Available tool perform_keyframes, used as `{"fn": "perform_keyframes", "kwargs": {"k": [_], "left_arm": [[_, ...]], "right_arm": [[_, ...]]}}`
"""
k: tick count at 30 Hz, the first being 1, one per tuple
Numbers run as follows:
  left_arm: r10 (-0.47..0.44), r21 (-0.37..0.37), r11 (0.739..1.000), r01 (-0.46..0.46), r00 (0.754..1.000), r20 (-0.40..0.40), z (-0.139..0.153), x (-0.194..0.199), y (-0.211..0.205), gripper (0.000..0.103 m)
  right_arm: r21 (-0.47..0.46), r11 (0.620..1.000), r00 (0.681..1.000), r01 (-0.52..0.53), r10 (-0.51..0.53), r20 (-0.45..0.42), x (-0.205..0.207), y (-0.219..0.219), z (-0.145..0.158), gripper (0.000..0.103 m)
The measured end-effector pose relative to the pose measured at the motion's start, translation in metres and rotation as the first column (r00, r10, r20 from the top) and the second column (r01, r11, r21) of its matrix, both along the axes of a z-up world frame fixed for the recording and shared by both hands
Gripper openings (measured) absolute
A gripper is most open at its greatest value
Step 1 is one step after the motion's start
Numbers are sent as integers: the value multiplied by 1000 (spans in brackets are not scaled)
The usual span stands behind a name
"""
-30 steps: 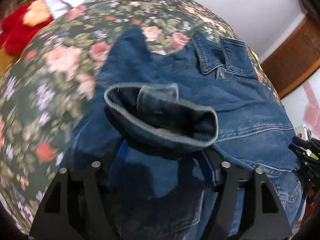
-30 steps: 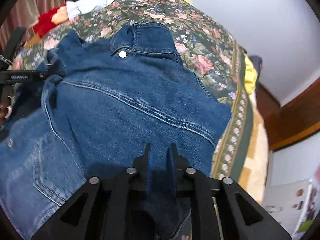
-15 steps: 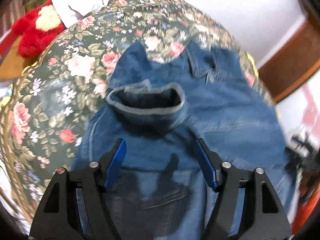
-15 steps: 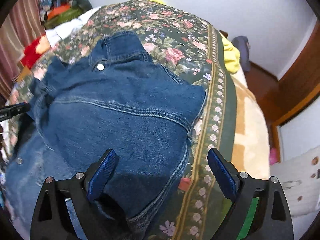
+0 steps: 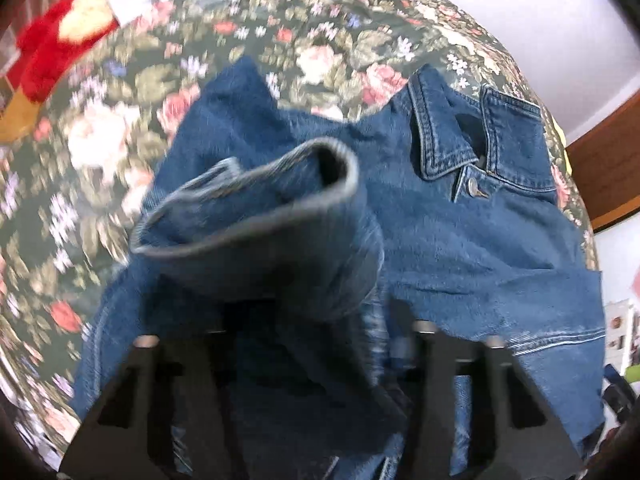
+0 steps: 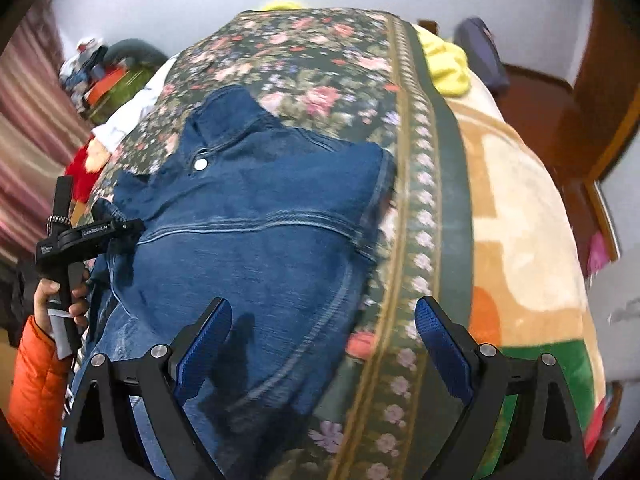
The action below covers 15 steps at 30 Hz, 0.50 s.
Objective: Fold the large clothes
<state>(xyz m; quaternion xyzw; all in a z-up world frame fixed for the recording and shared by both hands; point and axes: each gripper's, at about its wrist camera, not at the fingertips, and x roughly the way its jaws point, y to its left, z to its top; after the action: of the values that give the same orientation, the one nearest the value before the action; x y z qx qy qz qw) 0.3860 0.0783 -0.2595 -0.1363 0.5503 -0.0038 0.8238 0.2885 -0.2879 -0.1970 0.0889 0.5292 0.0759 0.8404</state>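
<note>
- Jacket [image 6: 256, 236]: blue denim, spread on the floral bedspread [image 6: 320, 52], collar [image 5: 444, 132] at the far end, one button [image 6: 200, 164] showing below it.
- Jacket's right edge lies just inside the bedspread's patterned border; a beige blanket [image 6: 516, 208] lies beyond that border.
- Sleeve [image 5: 256, 236]: bunched up in front of the left gripper [image 5: 312, 320], cuff opening facing the camera.
- Left gripper: jaws have just been closing; sleeve denim lies between them and hides the pads, so a firm clamp cannot be confirmed.
- A hand [image 6: 60, 300] in an orange cuff holds the left gripper's handle at the jacket's left edge.
- Right gripper [image 6: 324, 332]: jaws wide apart after just opening, nothing held; it hovers over the jacket's near right part and the bedspread border.
- Red plush toy [image 5: 60, 40] lies at the far left of the bed.
</note>
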Motion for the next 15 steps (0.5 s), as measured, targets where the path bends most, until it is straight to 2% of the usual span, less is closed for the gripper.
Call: {"fn": "perform_keyframes", "kwargs": {"k": [1,3,6,8,10,13,15], "left_arm": [[-25,19,1000,24,999,29,7,-1,-2,32],[-88,15,996,86,991,105,28,-12,-1,30],[-139,12,990,139,969,204,53,-33,7,30],[-149,3,988,152,964,222,59,-48,19,36],[-138,15,990,138,974,180,49,-59,33,43],[-114,5,993,114,991,69,17,-67,49,49],[-100,-56,993,100,995,18,-5,-73,59,50]], "right_arm": [[10,1000,1000,15,-15,-11,1,-6,-3,92],[23,999,999,36,-36,-22,1,-13,-6,92],[38,998,998,55,-54,-24,4,-21,-8,92],[45,997,998,59,-58,-24,6,-23,-8,92],[57,997,998,57,-55,-25,9,-21,-8,92],[70,997,999,45,-44,-26,14,-14,-8,92],[78,996,999,29,-27,-33,16,-7,-10,92]]}}
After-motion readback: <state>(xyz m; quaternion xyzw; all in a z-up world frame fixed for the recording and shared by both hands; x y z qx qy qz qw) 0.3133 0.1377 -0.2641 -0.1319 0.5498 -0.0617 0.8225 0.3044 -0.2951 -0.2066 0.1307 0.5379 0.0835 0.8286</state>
